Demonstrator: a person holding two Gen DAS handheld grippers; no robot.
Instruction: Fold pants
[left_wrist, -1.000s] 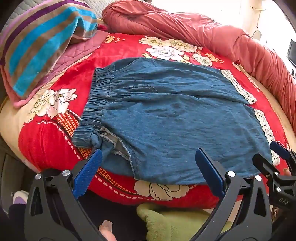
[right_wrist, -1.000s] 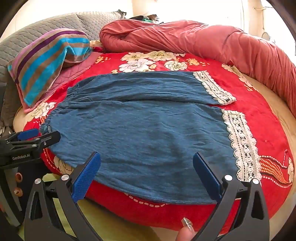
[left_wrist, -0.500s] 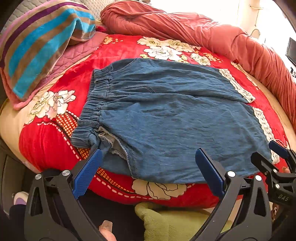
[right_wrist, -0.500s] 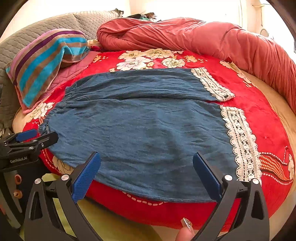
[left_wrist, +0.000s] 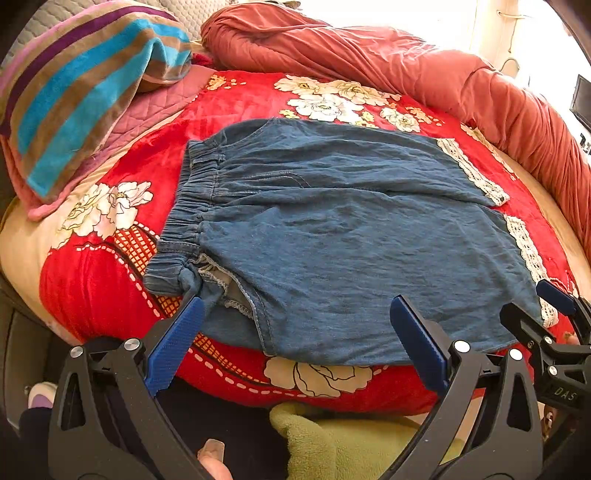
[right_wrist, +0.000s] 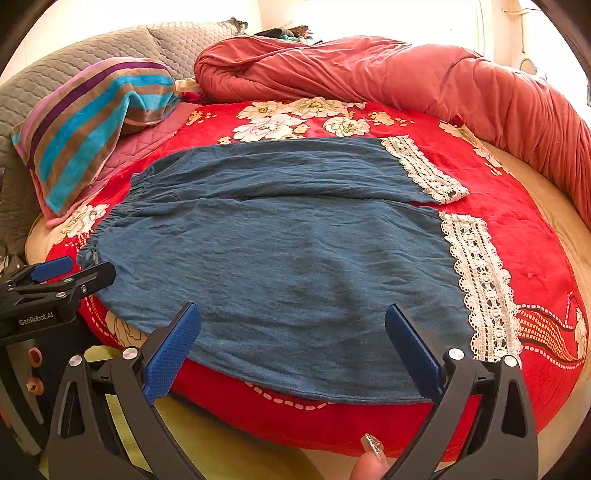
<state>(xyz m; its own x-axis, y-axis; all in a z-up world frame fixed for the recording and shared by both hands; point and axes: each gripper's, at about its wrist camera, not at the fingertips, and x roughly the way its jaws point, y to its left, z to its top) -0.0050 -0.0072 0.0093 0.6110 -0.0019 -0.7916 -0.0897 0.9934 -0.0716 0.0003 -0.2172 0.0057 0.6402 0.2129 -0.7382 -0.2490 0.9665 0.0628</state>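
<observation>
The pants (left_wrist: 347, 236) lie flat on the red blanket (left_wrist: 229, 107), waistband at 9 o'clock, lace cuffs (right_wrist: 480, 280) at 3 o'clock. Both grippers are spread wide and hold nothing — the left gripper (left_wrist: 295, 345) at the waist end's near edge, the right gripper (right_wrist: 293, 349) at 6 o'clock below the near leg.

The bed (right_wrist: 546, 206) is covered by a red floral blanket (right_wrist: 498, 236). Denim pants (right_wrist: 288, 258) with white lace hems are spread flat on the blanket, waistband to the left. A rolled red quilt (right_wrist: 406, 74) is laid along the far and right edge. A striped pillow (right_wrist: 92, 122) is set on a pink quilted pad (right_wrist: 147, 142) at the left.
</observation>
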